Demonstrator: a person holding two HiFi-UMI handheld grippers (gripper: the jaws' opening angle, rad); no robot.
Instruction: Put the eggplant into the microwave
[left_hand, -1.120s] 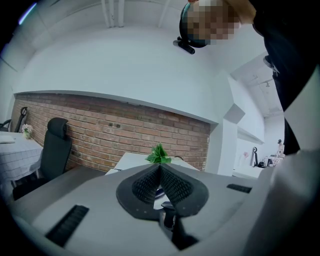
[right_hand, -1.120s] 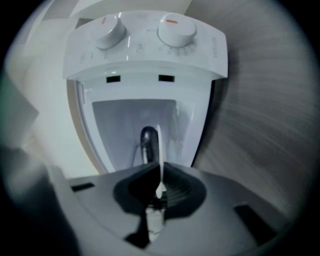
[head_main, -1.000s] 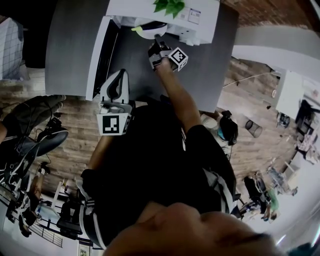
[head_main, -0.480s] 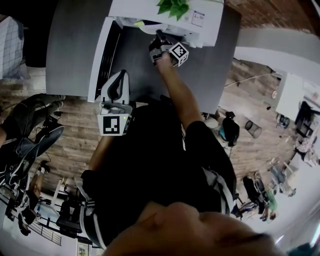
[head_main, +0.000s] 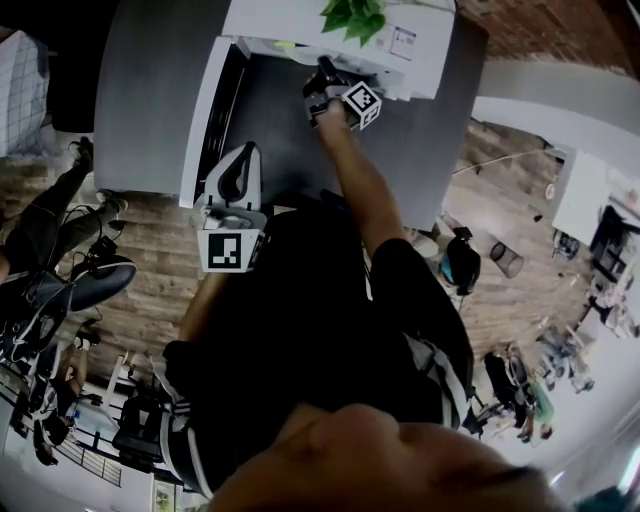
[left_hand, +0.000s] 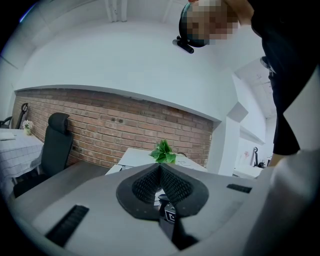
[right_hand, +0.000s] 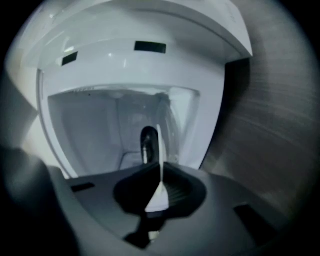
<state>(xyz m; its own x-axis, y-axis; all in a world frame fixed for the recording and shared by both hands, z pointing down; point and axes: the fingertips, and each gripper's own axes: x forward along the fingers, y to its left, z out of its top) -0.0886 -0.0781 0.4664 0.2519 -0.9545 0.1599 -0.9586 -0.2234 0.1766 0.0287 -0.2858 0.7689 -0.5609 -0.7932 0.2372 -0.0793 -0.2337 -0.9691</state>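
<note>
The white microwave (head_main: 400, 30) stands at the back of the dark table, its door (head_main: 205, 110) swung open to the left. My right gripper (head_main: 322, 70) reaches into the opening. In the right gripper view the jaws (right_hand: 160, 165) are shut on a thin pale part of the eggplant (right_hand: 149, 142), whose dark rounded body hangs inside the lit white cavity (right_hand: 100, 125). From the head view only a green tip of the eggplant (head_main: 285, 44) shows at the cavity mouth. My left gripper (head_main: 243, 150) hovers at the table's near edge, shut and empty (left_hand: 160, 167).
A green plant (head_main: 352, 12) sits on top of the microwave, seen also as the plant (left_hand: 162, 151) ahead of the left gripper. The grey table (head_main: 150, 90) spreads left of the door. A black office chair (head_main: 95, 280) stands on the wood floor at left.
My right gripper has moved further toward the microwave, carrying the eggplant into the cavity so less of it shows. The left gripper has stayed put.
</note>
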